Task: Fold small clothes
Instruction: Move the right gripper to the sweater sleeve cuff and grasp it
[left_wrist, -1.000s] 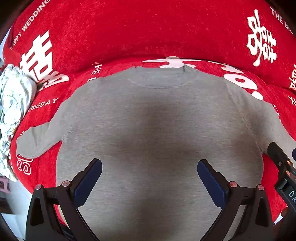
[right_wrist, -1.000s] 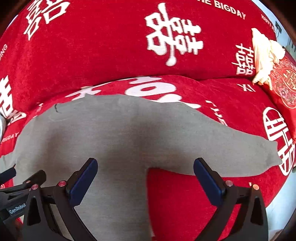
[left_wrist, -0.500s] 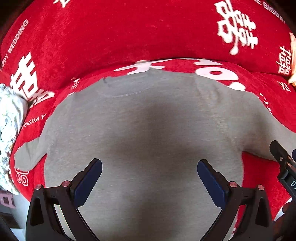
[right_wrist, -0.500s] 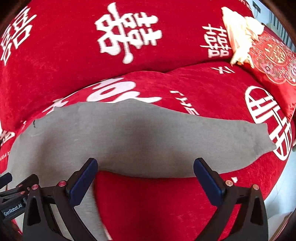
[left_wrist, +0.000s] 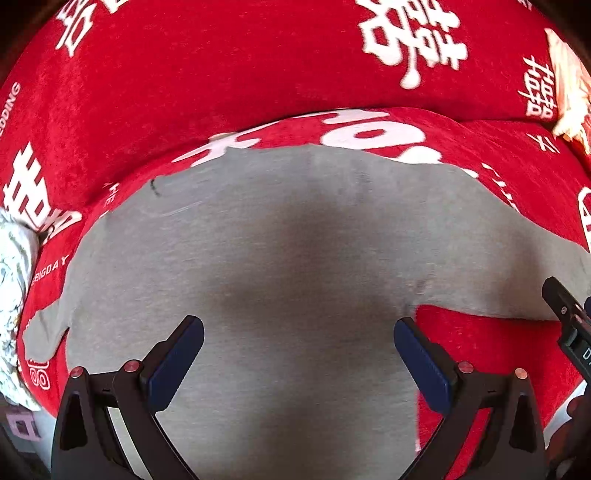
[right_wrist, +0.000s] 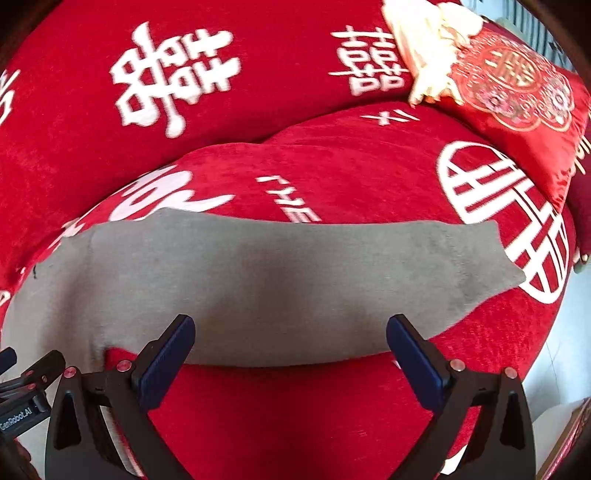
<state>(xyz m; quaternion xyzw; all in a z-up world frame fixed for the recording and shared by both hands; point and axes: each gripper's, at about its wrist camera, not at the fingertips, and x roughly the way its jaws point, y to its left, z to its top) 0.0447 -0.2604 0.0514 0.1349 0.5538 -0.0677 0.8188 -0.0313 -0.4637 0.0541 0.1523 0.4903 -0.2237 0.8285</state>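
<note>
A grey long-sleeved top (left_wrist: 280, 258) lies flat on the red sofa seat (left_wrist: 480, 339), neckline toward the backrest and sleeves spread out. My left gripper (left_wrist: 297, 360) hovers open over the body of the top, nothing between its fingers. In the right wrist view the right sleeve (right_wrist: 295, 280) stretches across the seat, its cuff (right_wrist: 495, 254) at the right. My right gripper (right_wrist: 290, 356) stands open above the sleeve's near edge and holds nothing. The left sleeve (left_wrist: 44, 332) points to the seat's left edge.
The red backrest (left_wrist: 221, 74) with white characters rises behind the top. A white patterned cloth (left_wrist: 11, 295) lies at the far left. A red embroidered cushion (right_wrist: 517, 96) and a cream cloth (right_wrist: 428, 48) sit at the right. The seat's edge (right_wrist: 546, 350) drops to pale floor at right.
Both grippers have swung to the right: the left now looks at the top's right half, the right has passed from the body out along the right sleeve. Both stay open.
</note>
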